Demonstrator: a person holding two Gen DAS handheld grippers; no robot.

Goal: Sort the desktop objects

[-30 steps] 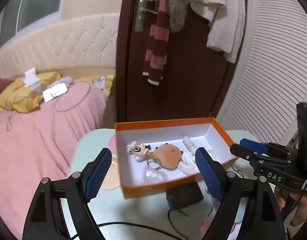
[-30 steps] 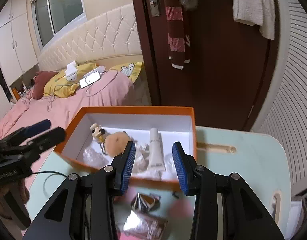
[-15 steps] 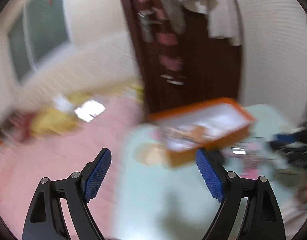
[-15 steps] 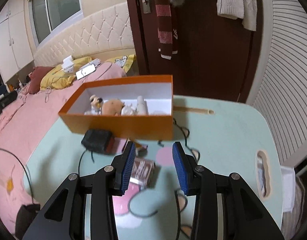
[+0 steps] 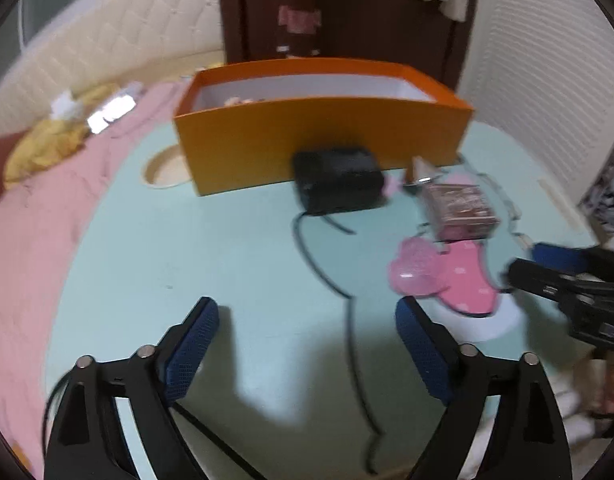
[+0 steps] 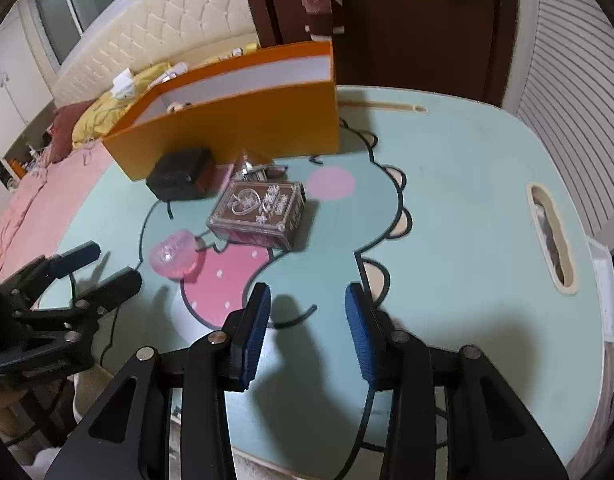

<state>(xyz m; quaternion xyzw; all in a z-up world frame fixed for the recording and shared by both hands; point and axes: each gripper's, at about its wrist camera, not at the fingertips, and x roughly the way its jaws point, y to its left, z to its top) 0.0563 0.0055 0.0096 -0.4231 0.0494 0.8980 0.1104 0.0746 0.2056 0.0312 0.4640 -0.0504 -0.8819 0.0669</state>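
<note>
An orange box with small items inside stands at the far side of the mint table. In front of it lie a black block with a cord, a clear card case, a small silvery item and a pink translucent heart. My left gripper is open and empty, low over the near table. My right gripper is open and empty, near the table's front, behind the card case.
A black cord runs from the block across the table towards me. A pink bed lies to the left, a dark door behind. The table has handle slots at its edges.
Both grippers have drawn back and down from over the box to low over the near table. Both stayed open and empty. The left view swung fast and is still blurred.
</note>
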